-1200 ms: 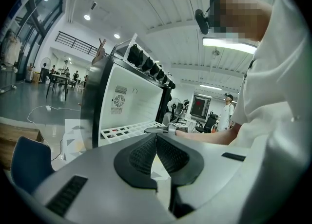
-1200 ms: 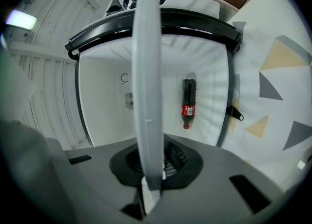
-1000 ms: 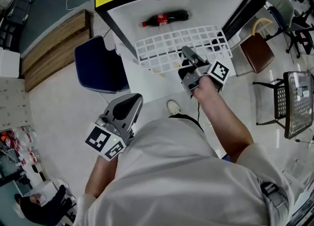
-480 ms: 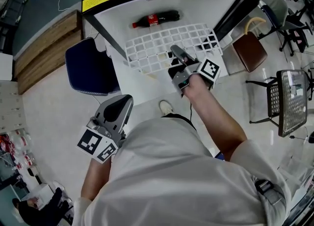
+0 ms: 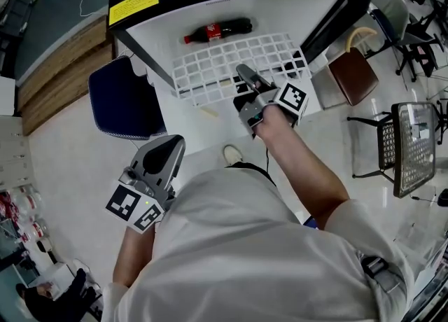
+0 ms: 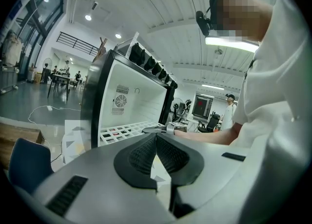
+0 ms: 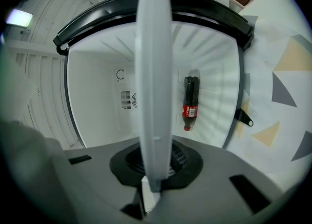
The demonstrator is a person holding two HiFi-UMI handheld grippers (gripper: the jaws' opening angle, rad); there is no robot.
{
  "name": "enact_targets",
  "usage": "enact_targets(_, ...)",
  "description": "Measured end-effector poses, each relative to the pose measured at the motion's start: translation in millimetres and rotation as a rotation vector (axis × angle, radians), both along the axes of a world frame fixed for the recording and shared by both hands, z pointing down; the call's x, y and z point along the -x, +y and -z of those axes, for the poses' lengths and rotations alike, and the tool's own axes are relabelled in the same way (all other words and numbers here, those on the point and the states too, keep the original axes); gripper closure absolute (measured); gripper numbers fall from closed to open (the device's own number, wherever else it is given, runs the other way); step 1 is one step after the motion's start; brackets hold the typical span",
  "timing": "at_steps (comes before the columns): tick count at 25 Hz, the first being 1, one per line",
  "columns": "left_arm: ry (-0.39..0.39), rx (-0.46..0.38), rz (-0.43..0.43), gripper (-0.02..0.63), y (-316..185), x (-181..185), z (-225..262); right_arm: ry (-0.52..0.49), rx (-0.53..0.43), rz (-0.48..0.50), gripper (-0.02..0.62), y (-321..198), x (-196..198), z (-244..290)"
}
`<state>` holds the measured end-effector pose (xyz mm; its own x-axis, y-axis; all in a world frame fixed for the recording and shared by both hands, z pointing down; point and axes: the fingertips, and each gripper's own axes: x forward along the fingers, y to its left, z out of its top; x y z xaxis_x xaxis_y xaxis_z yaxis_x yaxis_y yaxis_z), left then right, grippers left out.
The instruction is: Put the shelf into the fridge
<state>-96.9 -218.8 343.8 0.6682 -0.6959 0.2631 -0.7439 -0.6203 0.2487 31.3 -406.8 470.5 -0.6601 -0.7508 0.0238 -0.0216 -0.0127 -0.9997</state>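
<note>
At twelve o'clock the shelf (image 5: 231, 55) sat half inside the fridge (image 5: 301, 5), near the bottle (image 5: 218, 30), because our right gripper (image 5: 243, 74) squeezed its near edge to keep it flat. Our left gripper (image 5: 170, 147), at seven o'clock, was closed on nothing.

Pale glossy floor (image 5: 70, 159) bears a blue chair (image 5: 122, 103) (brown chair (image 5: 353, 75) well apart).

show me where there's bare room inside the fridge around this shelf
Inside the fridge, the white surface is bare on both sides of the cola bottle, out to the walls. The space between the shelf and the vent is open too. Crowded: the bottle's strip, and the shelf's front edge, where the right gripper clamps it in its jaws.
</note>
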Motion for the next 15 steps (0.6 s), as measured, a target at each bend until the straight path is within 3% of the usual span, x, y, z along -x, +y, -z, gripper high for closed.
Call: enact_targets(15,-0.006,-0.006,0.038,0.588,1.7,-5.6,-7.3,-0.014,-0.004,0.011,0.565,-6.9,2.5,-3.9)
